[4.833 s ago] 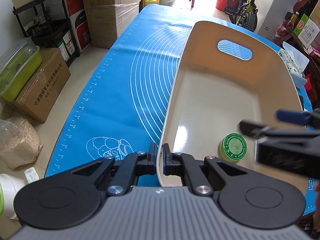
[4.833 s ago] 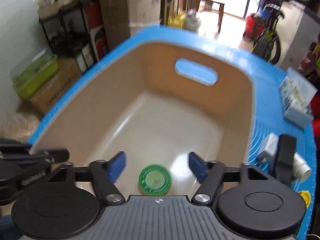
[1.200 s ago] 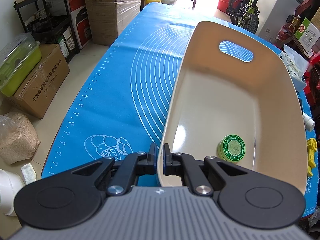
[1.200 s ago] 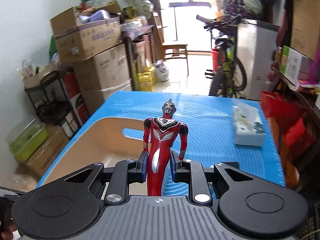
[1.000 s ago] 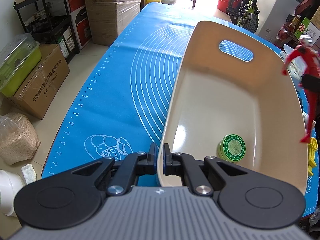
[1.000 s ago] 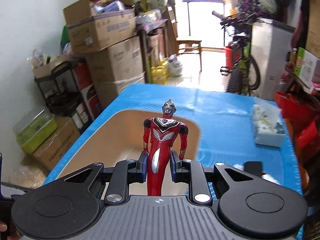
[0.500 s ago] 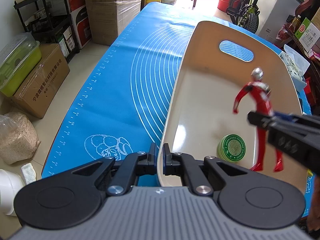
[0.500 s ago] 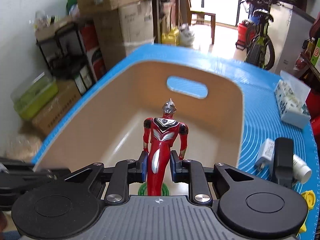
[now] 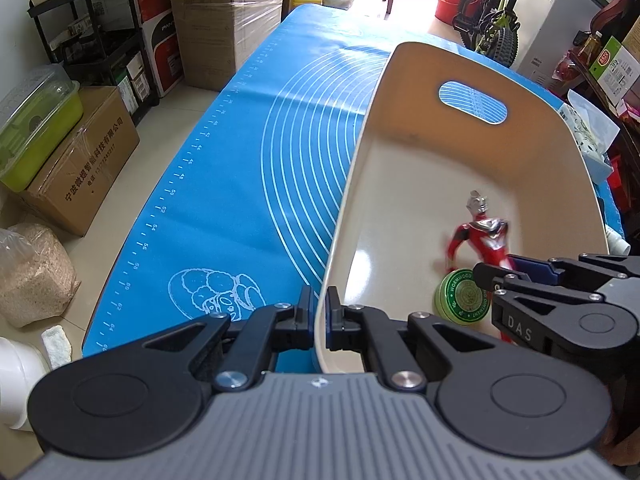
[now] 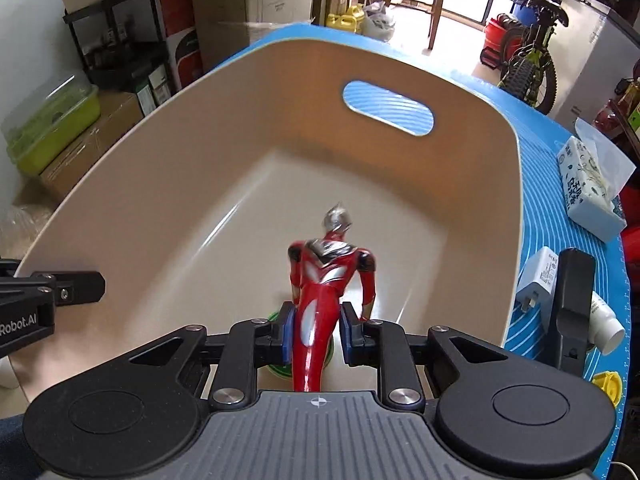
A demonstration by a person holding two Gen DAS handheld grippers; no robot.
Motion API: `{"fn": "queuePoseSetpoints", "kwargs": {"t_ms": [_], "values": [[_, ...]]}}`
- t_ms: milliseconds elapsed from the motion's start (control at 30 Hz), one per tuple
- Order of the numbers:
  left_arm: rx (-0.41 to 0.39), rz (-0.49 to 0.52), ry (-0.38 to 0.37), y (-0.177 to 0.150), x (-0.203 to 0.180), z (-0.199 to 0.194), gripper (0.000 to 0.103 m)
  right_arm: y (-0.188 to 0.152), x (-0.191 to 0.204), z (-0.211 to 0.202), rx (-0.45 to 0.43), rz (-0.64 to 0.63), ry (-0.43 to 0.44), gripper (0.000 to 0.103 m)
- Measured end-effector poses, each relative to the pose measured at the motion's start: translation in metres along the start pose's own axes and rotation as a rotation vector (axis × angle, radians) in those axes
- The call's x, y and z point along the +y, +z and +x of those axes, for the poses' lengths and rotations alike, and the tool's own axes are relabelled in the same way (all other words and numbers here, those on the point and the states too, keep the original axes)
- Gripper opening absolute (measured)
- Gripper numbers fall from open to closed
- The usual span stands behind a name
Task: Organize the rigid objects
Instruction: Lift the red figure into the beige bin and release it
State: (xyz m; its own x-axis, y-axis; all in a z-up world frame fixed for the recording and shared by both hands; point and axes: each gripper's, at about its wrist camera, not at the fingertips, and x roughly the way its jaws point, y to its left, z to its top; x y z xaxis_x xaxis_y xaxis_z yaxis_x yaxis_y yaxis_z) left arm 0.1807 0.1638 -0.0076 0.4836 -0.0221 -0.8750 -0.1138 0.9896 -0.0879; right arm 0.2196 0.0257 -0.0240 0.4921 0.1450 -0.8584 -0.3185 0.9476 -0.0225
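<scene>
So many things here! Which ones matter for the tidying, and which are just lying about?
In the job: bin, red figure, green tin, charger, white bottle, left gripper, right gripper.

Lying about: tissue pack, bicycle, cardboard boxes.

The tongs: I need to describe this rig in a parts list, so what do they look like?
Both the left tongs and right tongs are matte black linkages with silver pivot screws, blue pads on the fingers, round black discs either side and a ribbed grey base. White lettering marks the side of each body.
</scene>
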Motion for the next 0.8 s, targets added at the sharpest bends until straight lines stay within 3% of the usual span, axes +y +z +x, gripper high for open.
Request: {"fn": "queuePoseSetpoints", "kwargs": {"t_ms": [100, 400, 633, 800], "values": [[0.000, 0.001, 0.000, 0.000, 0.000, 0.000, 0.007, 0.001, -0.004, -0.006, -0.018, 0.018, 0.022, 0.052], [0.000, -0.002, 0.000, 0.000, 0.000, 0.000, 0.007, 0.004, -0.033, -0.053, -0.150, 0.080, 0.084, 0.071], [0.001, -0.005, -0.002, 0.001, 0.000, -0.001, 0.007, -0.006, -0.069, -0.091, -0.252, 0.144, 0.053, 0.084], [0.001, -0.007, -0.002, 0.001, 0.000, -0.001, 0.007, -0.022, -0.107, -0.105, -0.277, 0.189, -0.019, 0.096]]}}
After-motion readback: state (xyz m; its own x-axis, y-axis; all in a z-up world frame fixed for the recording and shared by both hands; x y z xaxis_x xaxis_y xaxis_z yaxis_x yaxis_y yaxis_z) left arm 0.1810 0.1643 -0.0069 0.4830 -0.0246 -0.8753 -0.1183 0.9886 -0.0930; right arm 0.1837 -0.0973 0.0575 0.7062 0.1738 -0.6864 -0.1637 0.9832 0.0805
